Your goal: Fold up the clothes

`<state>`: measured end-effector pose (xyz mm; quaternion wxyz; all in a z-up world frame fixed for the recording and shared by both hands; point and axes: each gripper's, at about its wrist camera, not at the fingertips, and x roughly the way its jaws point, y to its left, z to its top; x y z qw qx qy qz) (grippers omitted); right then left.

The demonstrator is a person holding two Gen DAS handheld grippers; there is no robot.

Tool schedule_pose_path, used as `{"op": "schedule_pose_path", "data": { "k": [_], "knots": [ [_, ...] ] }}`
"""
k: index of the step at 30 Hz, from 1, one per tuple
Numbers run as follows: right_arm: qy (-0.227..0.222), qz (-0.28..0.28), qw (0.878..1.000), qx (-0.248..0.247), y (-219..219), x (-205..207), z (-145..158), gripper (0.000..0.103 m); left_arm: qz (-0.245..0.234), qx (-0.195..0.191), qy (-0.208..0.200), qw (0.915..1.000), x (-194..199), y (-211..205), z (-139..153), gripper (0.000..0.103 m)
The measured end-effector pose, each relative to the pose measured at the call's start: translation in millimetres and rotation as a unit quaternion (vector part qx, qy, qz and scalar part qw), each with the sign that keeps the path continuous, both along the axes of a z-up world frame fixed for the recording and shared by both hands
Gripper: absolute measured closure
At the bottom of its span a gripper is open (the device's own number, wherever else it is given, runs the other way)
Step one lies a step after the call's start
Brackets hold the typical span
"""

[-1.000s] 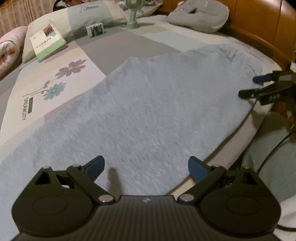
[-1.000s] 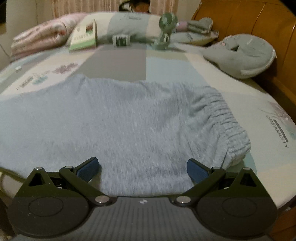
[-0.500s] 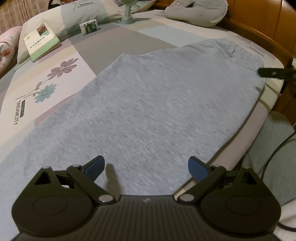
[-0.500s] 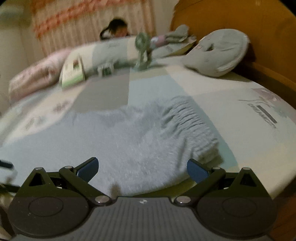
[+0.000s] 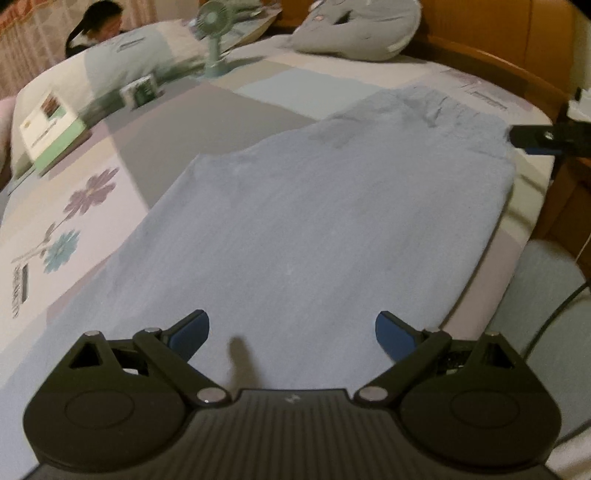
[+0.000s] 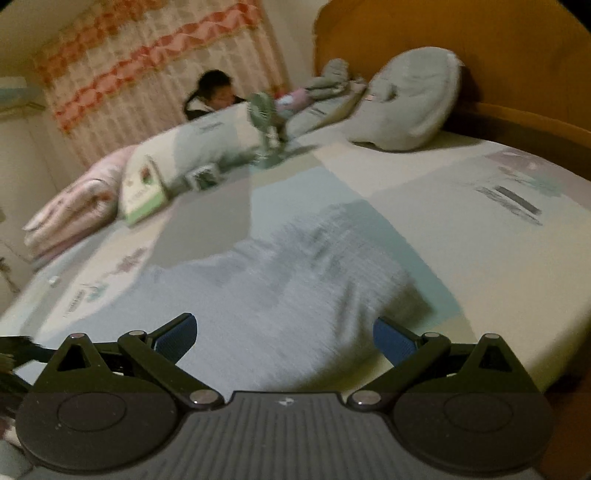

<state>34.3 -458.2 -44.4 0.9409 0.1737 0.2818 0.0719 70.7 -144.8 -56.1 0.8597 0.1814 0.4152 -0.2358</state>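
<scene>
- two grippers, left gripper (image 5: 291,332) and right gripper (image 6: 284,334), both spread wide, holding nothing.
- soft grey-blue knit garment (image 5: 314,229) lies flat on the patchwork bedsheet (image 5: 66,206); gathered waistband far right.

Pale blue-grey garment (image 5: 325,229), pastel patchwork floral bedsheet (image 5: 74,206), striped pink curtain (image 6: 147,74), mint fan (image 5: 214,33)

One light-blue knitted garment (image 5: 314,229), one small green desk fan (image 5: 213,44), one green-and-white book (image 5: 48,127), one grey neck pillow (image 5: 362,26), one small box (image 5: 142,92), two black tongs (image 5: 291,332) (image 6: 284,338)
</scene>
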Motion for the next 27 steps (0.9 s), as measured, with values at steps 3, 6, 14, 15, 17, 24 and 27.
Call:
{"op": "schedule_pose_path", "data": {
  "k": [3, 6, 14, 15, 17, 24, 27],
  "knots": [
    [0.007, 0.018, 1.0, -0.007, 7, 19, -3, 0.0, -0.022, -0.022, 0.004, 0.9995, 0, -15, -1, 0.006],
    [0.032, 0.02, 0.999, -0.007, 7, 38, -14, 0.0, -0.043, -0.041, 0.014, 0.9981, 4, -28, -6, 0.006],
    [0.036, 0.009, 0.998, 0.044, -14, 57, -23, 0.0, 0.005, -0.05, 0.049, 0.9975, 34, -36, -21, 0.006],
    [0.04, 0.01, 0.998, 0.043, -14, 58, -20, 0.0, 0.001, -0.043, 0.041, 0.9983, 33, -38, -19, 0.006],
    [0.046, 0.011, 0.998, 0.036, -12, 59, -15, 0.0, -0.005, -0.042, 0.029, 0.9987, 31, -39, -14, 0.006],
    [0.026, 0.023, 0.999, 0.014, 2, 29, 8, 0.0, -0.001, -0.035, 0.012, 0.9993, 47, -44, -19, 0.006],
    [0.023, 0.028, 0.999, 0.015, 7, 19, 11, 0.0, -0.011, -0.026, 0.001, 0.9996, 58, -45, -28, 0.002]
  ]
}}
